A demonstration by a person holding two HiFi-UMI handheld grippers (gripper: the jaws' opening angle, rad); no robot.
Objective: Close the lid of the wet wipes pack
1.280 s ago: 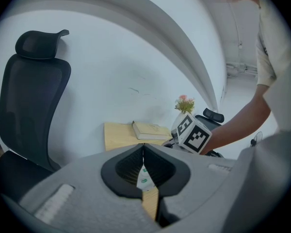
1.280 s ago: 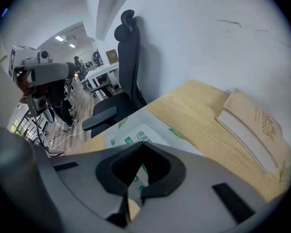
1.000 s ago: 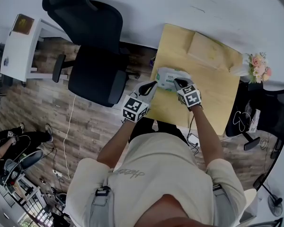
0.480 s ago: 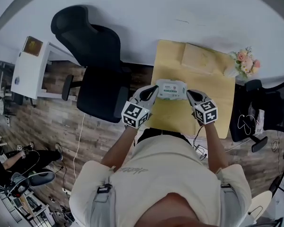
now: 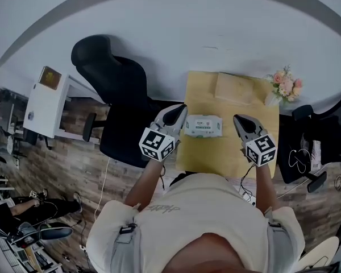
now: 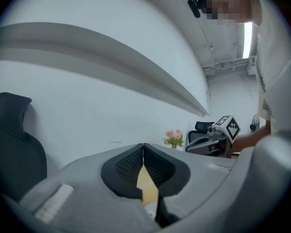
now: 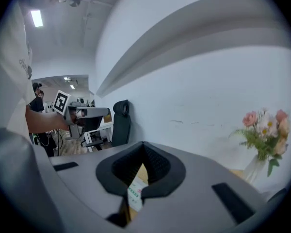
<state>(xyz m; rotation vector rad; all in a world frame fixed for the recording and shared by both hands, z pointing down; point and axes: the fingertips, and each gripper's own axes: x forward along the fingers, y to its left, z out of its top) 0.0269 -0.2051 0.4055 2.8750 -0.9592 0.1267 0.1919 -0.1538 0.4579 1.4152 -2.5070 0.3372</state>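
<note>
The pack (image 5: 203,126) is white with green print, on a pale yellow table (image 5: 216,155). The left gripper (image 5: 181,109) and right gripper (image 5: 238,119) are grey, with black ribbed pads (image 6: 128,166) and black-and-white square-patterned cubes (image 5: 157,144). At the pack's 1 o'clock the flowers (image 5: 285,85) are pink; at 9 o'clock the chair (image 5: 111,78) is black. The floor (image 5: 62,164) is brown planks, the wall (image 5: 216,27) white.
</note>
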